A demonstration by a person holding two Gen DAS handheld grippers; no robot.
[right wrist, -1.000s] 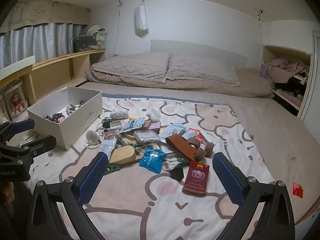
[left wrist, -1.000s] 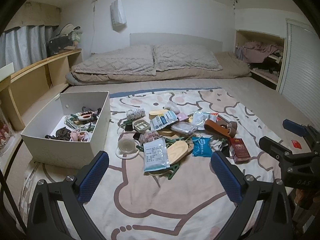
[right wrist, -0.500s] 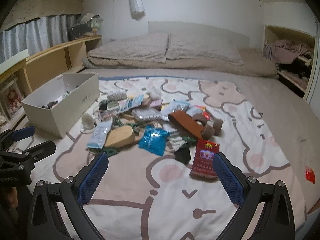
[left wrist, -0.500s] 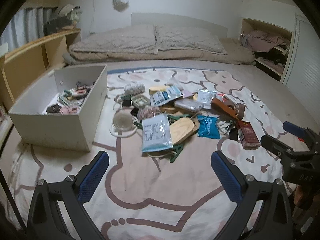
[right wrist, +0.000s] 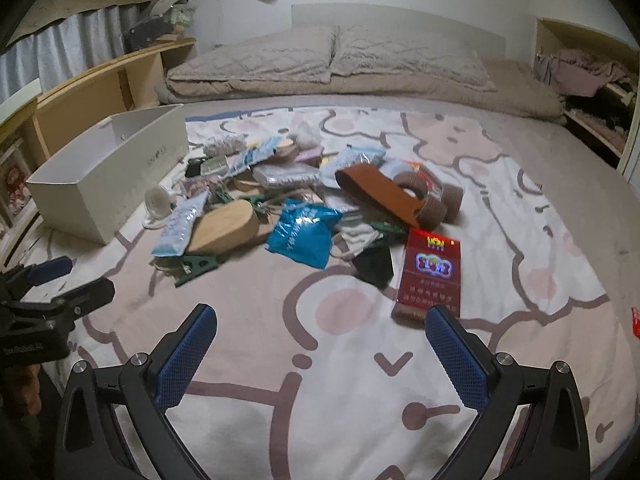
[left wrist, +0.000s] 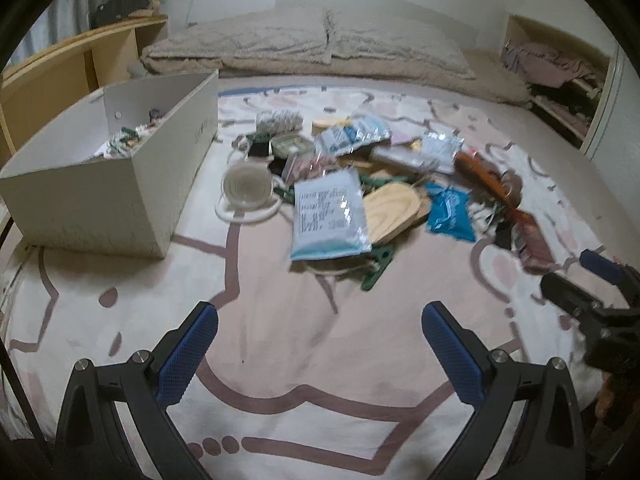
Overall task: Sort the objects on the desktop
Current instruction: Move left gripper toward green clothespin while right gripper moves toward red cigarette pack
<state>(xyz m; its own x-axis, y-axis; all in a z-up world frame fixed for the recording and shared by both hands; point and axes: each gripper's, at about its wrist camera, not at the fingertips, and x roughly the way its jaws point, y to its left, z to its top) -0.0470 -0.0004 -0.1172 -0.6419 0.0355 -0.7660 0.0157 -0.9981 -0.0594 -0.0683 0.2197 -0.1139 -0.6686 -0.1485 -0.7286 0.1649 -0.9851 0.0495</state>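
Both my left gripper [left wrist: 320, 344] and right gripper [right wrist: 320, 344] hang spread and empty, a few bits lie in the white rectangular cardboard box [left wrist: 160, 196], and most of the cluttered pile of packets and small objects [right wrist: 304, 208] is unsorted.

A loose heap of small objects lies on the cartoon-print blanket [left wrist: 280, 352], just right of an open white box [left wrist: 120, 184] already holding a few items. Nearest the front lie a pale blue printed sachet [left wrist: 330, 216], an oval wooden piece [left wrist: 394, 208], a crumpled blue packet [right wrist: 302, 234] and a flat red cigarette carton [right wrist: 430, 276]; a brown strap [right wrist: 380, 192] sits behind.
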